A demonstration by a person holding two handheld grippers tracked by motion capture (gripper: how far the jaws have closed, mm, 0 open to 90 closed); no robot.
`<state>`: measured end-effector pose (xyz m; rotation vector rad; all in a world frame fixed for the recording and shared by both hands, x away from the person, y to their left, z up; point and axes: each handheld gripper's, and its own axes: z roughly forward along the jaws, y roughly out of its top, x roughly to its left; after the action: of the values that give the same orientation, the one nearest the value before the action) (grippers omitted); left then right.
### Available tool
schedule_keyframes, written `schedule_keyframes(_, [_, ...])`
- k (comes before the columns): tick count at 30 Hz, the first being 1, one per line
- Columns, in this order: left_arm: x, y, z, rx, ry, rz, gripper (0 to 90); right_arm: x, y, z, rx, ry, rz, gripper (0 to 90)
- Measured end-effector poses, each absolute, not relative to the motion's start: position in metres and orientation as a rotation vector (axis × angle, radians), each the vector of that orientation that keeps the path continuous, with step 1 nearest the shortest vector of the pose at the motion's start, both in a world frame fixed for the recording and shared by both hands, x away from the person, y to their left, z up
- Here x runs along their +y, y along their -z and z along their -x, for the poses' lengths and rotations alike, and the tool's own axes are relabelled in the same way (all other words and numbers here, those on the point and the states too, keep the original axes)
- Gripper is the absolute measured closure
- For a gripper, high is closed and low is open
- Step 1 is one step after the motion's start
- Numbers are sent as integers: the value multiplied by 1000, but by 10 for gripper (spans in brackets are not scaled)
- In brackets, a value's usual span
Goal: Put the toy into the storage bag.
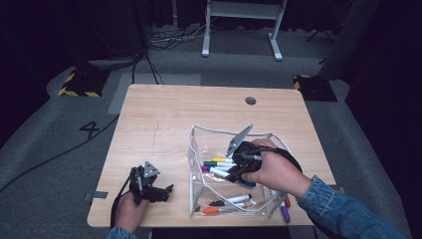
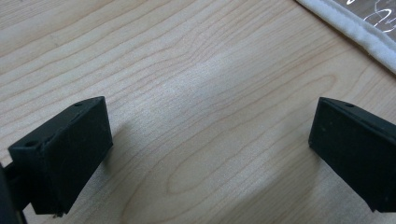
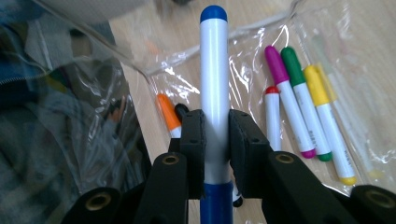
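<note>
Landmark: the clear pouch (image 1: 199,149) standing open on the table (image 1: 164,114). At the table's near edge, well to the pouch's left, the left gripper (image 2: 210,140) rests with jaws spread wide over bare wood, the pouch's white hem at its far right. Inside the pouch, the right gripper (image 3: 215,135) pinches a blue-capped marker (image 3: 214,70) above loose markers (image 3: 299,112). Beyond the pouch, open tabletop runs to the far edge.

Wooden table (image 1: 164,124), light grain, round cable hole (image 1: 251,100) near far edge. Grey carpet floor (image 1: 50,144), a "4" (image 1: 90,129) marked on it. Black cables (image 1: 169,37) trailing behind. White desk frame (image 1: 241,25) beyond. Yellow-black striped bases (image 1: 79,84) flanking.
</note>
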<state>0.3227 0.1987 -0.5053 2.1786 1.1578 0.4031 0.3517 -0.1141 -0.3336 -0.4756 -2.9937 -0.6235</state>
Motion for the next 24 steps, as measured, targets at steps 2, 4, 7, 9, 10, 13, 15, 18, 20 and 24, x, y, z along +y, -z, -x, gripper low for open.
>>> schedule_keyframes(2, [199, 505, -323, 1158, -403, -2179, 0, -111, 339, -352, -2996, 582, 472, 766])
schedule_keyframes(4, [199, 505, -323, 1158, -403, -2179, 0, -108, 344, -353, -3001, 537, 455, 765])
schedule_keyframes(7, [199, 505, -323, 1156, -406, -2181, 0, -104, 352, -353, -2994, 496, 439, 766])
schedule_keyframes(9, [199, 505, -323, 1160, -401, -2176, 0, -102, 357, -353, -3000, 470, 418, 766])
schedule_keyframes(10, [199, 505, -323, 1157, -404, -2179, 0, -101, 359, -354, -3000, 455, 413, 765])
schedule_keyframes(13, [199, 505, -323, 1159, -401, -2177, 0, -99, 367, -354, -2995, 417, 404, 765])
schedule_keyframes(15, [199, 505, -323, 1159, -401, -2177, 0, -98, 371, -355, -3005, 374, 385, 765])
schedule_keyframes(18, [199, 505, -323, 1156, -405, -2180, 0, -96, 377, -354, -3008, 324, 354, 765])
schedule_keyframes(20, [199, 505, -323, 1159, -401, -2177, 0, -96, 381, -355, -3004, 310, 339, 765])
schedule_keyframes(24, [199, 505, -323, 1158, -401, -2178, 0, -96, 386, -357, -3011, 271, 311, 765])
